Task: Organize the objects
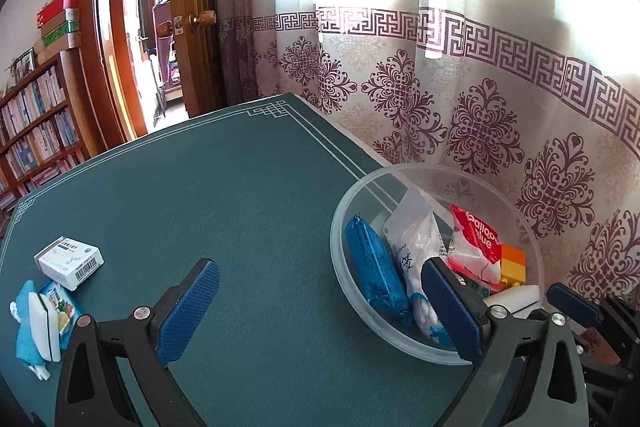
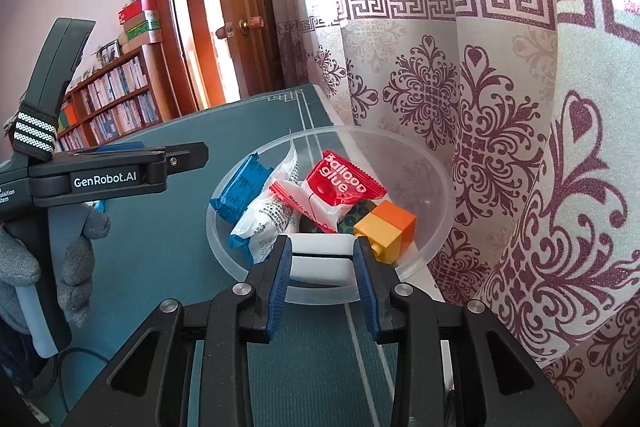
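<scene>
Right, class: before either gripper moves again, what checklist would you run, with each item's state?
1. Left gripper empty, jaws wide: ok.
2. Right gripper free of the white block: cannot tell; the block sits between its pads.
3. White block over the clear bowl: ok.
4. Everything in the bowl: not ok; white box and blue packets lie on the table.
5. Table between left gripper and white box unobstructed: ok.
</scene>
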Tool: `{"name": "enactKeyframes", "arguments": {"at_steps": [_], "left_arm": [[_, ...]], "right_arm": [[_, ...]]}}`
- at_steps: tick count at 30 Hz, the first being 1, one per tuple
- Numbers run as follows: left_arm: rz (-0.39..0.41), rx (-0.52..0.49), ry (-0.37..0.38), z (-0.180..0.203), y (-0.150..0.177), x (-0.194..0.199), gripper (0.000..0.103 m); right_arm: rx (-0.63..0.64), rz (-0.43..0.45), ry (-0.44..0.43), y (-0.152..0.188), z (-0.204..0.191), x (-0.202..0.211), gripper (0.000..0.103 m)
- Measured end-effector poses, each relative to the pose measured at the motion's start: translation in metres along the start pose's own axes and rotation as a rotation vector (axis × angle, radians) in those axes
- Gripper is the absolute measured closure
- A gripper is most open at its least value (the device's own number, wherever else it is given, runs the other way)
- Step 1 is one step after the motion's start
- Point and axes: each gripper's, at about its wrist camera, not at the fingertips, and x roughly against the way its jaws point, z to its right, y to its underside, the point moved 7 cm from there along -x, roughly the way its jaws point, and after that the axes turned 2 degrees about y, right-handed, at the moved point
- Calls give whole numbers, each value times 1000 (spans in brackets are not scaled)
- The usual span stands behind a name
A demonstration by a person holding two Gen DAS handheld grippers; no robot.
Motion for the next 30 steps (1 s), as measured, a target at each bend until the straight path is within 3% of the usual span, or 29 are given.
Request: {"name": "enactKeyframes", "arguments": {"at_steps": [2,17,22,26,30], "left_arm": [[-1,12,-7,-6,5,4,0],[-15,134,-140,-89,38,35,0],[-5,193,-197,-128,49,49,0],[-3,240,-258,-160,60,58,0],[-4,306,-304,-195,72,67,0]], "right_arm": [[1,10,-1,-1,-2,3,60],[94,61,-31,-5,-52,17,51],[142,58,-79,-6,-84,16,50],[198,7,-163,0,-117,5,43],[248,-42,-228,11,-146,-6,42]]}}
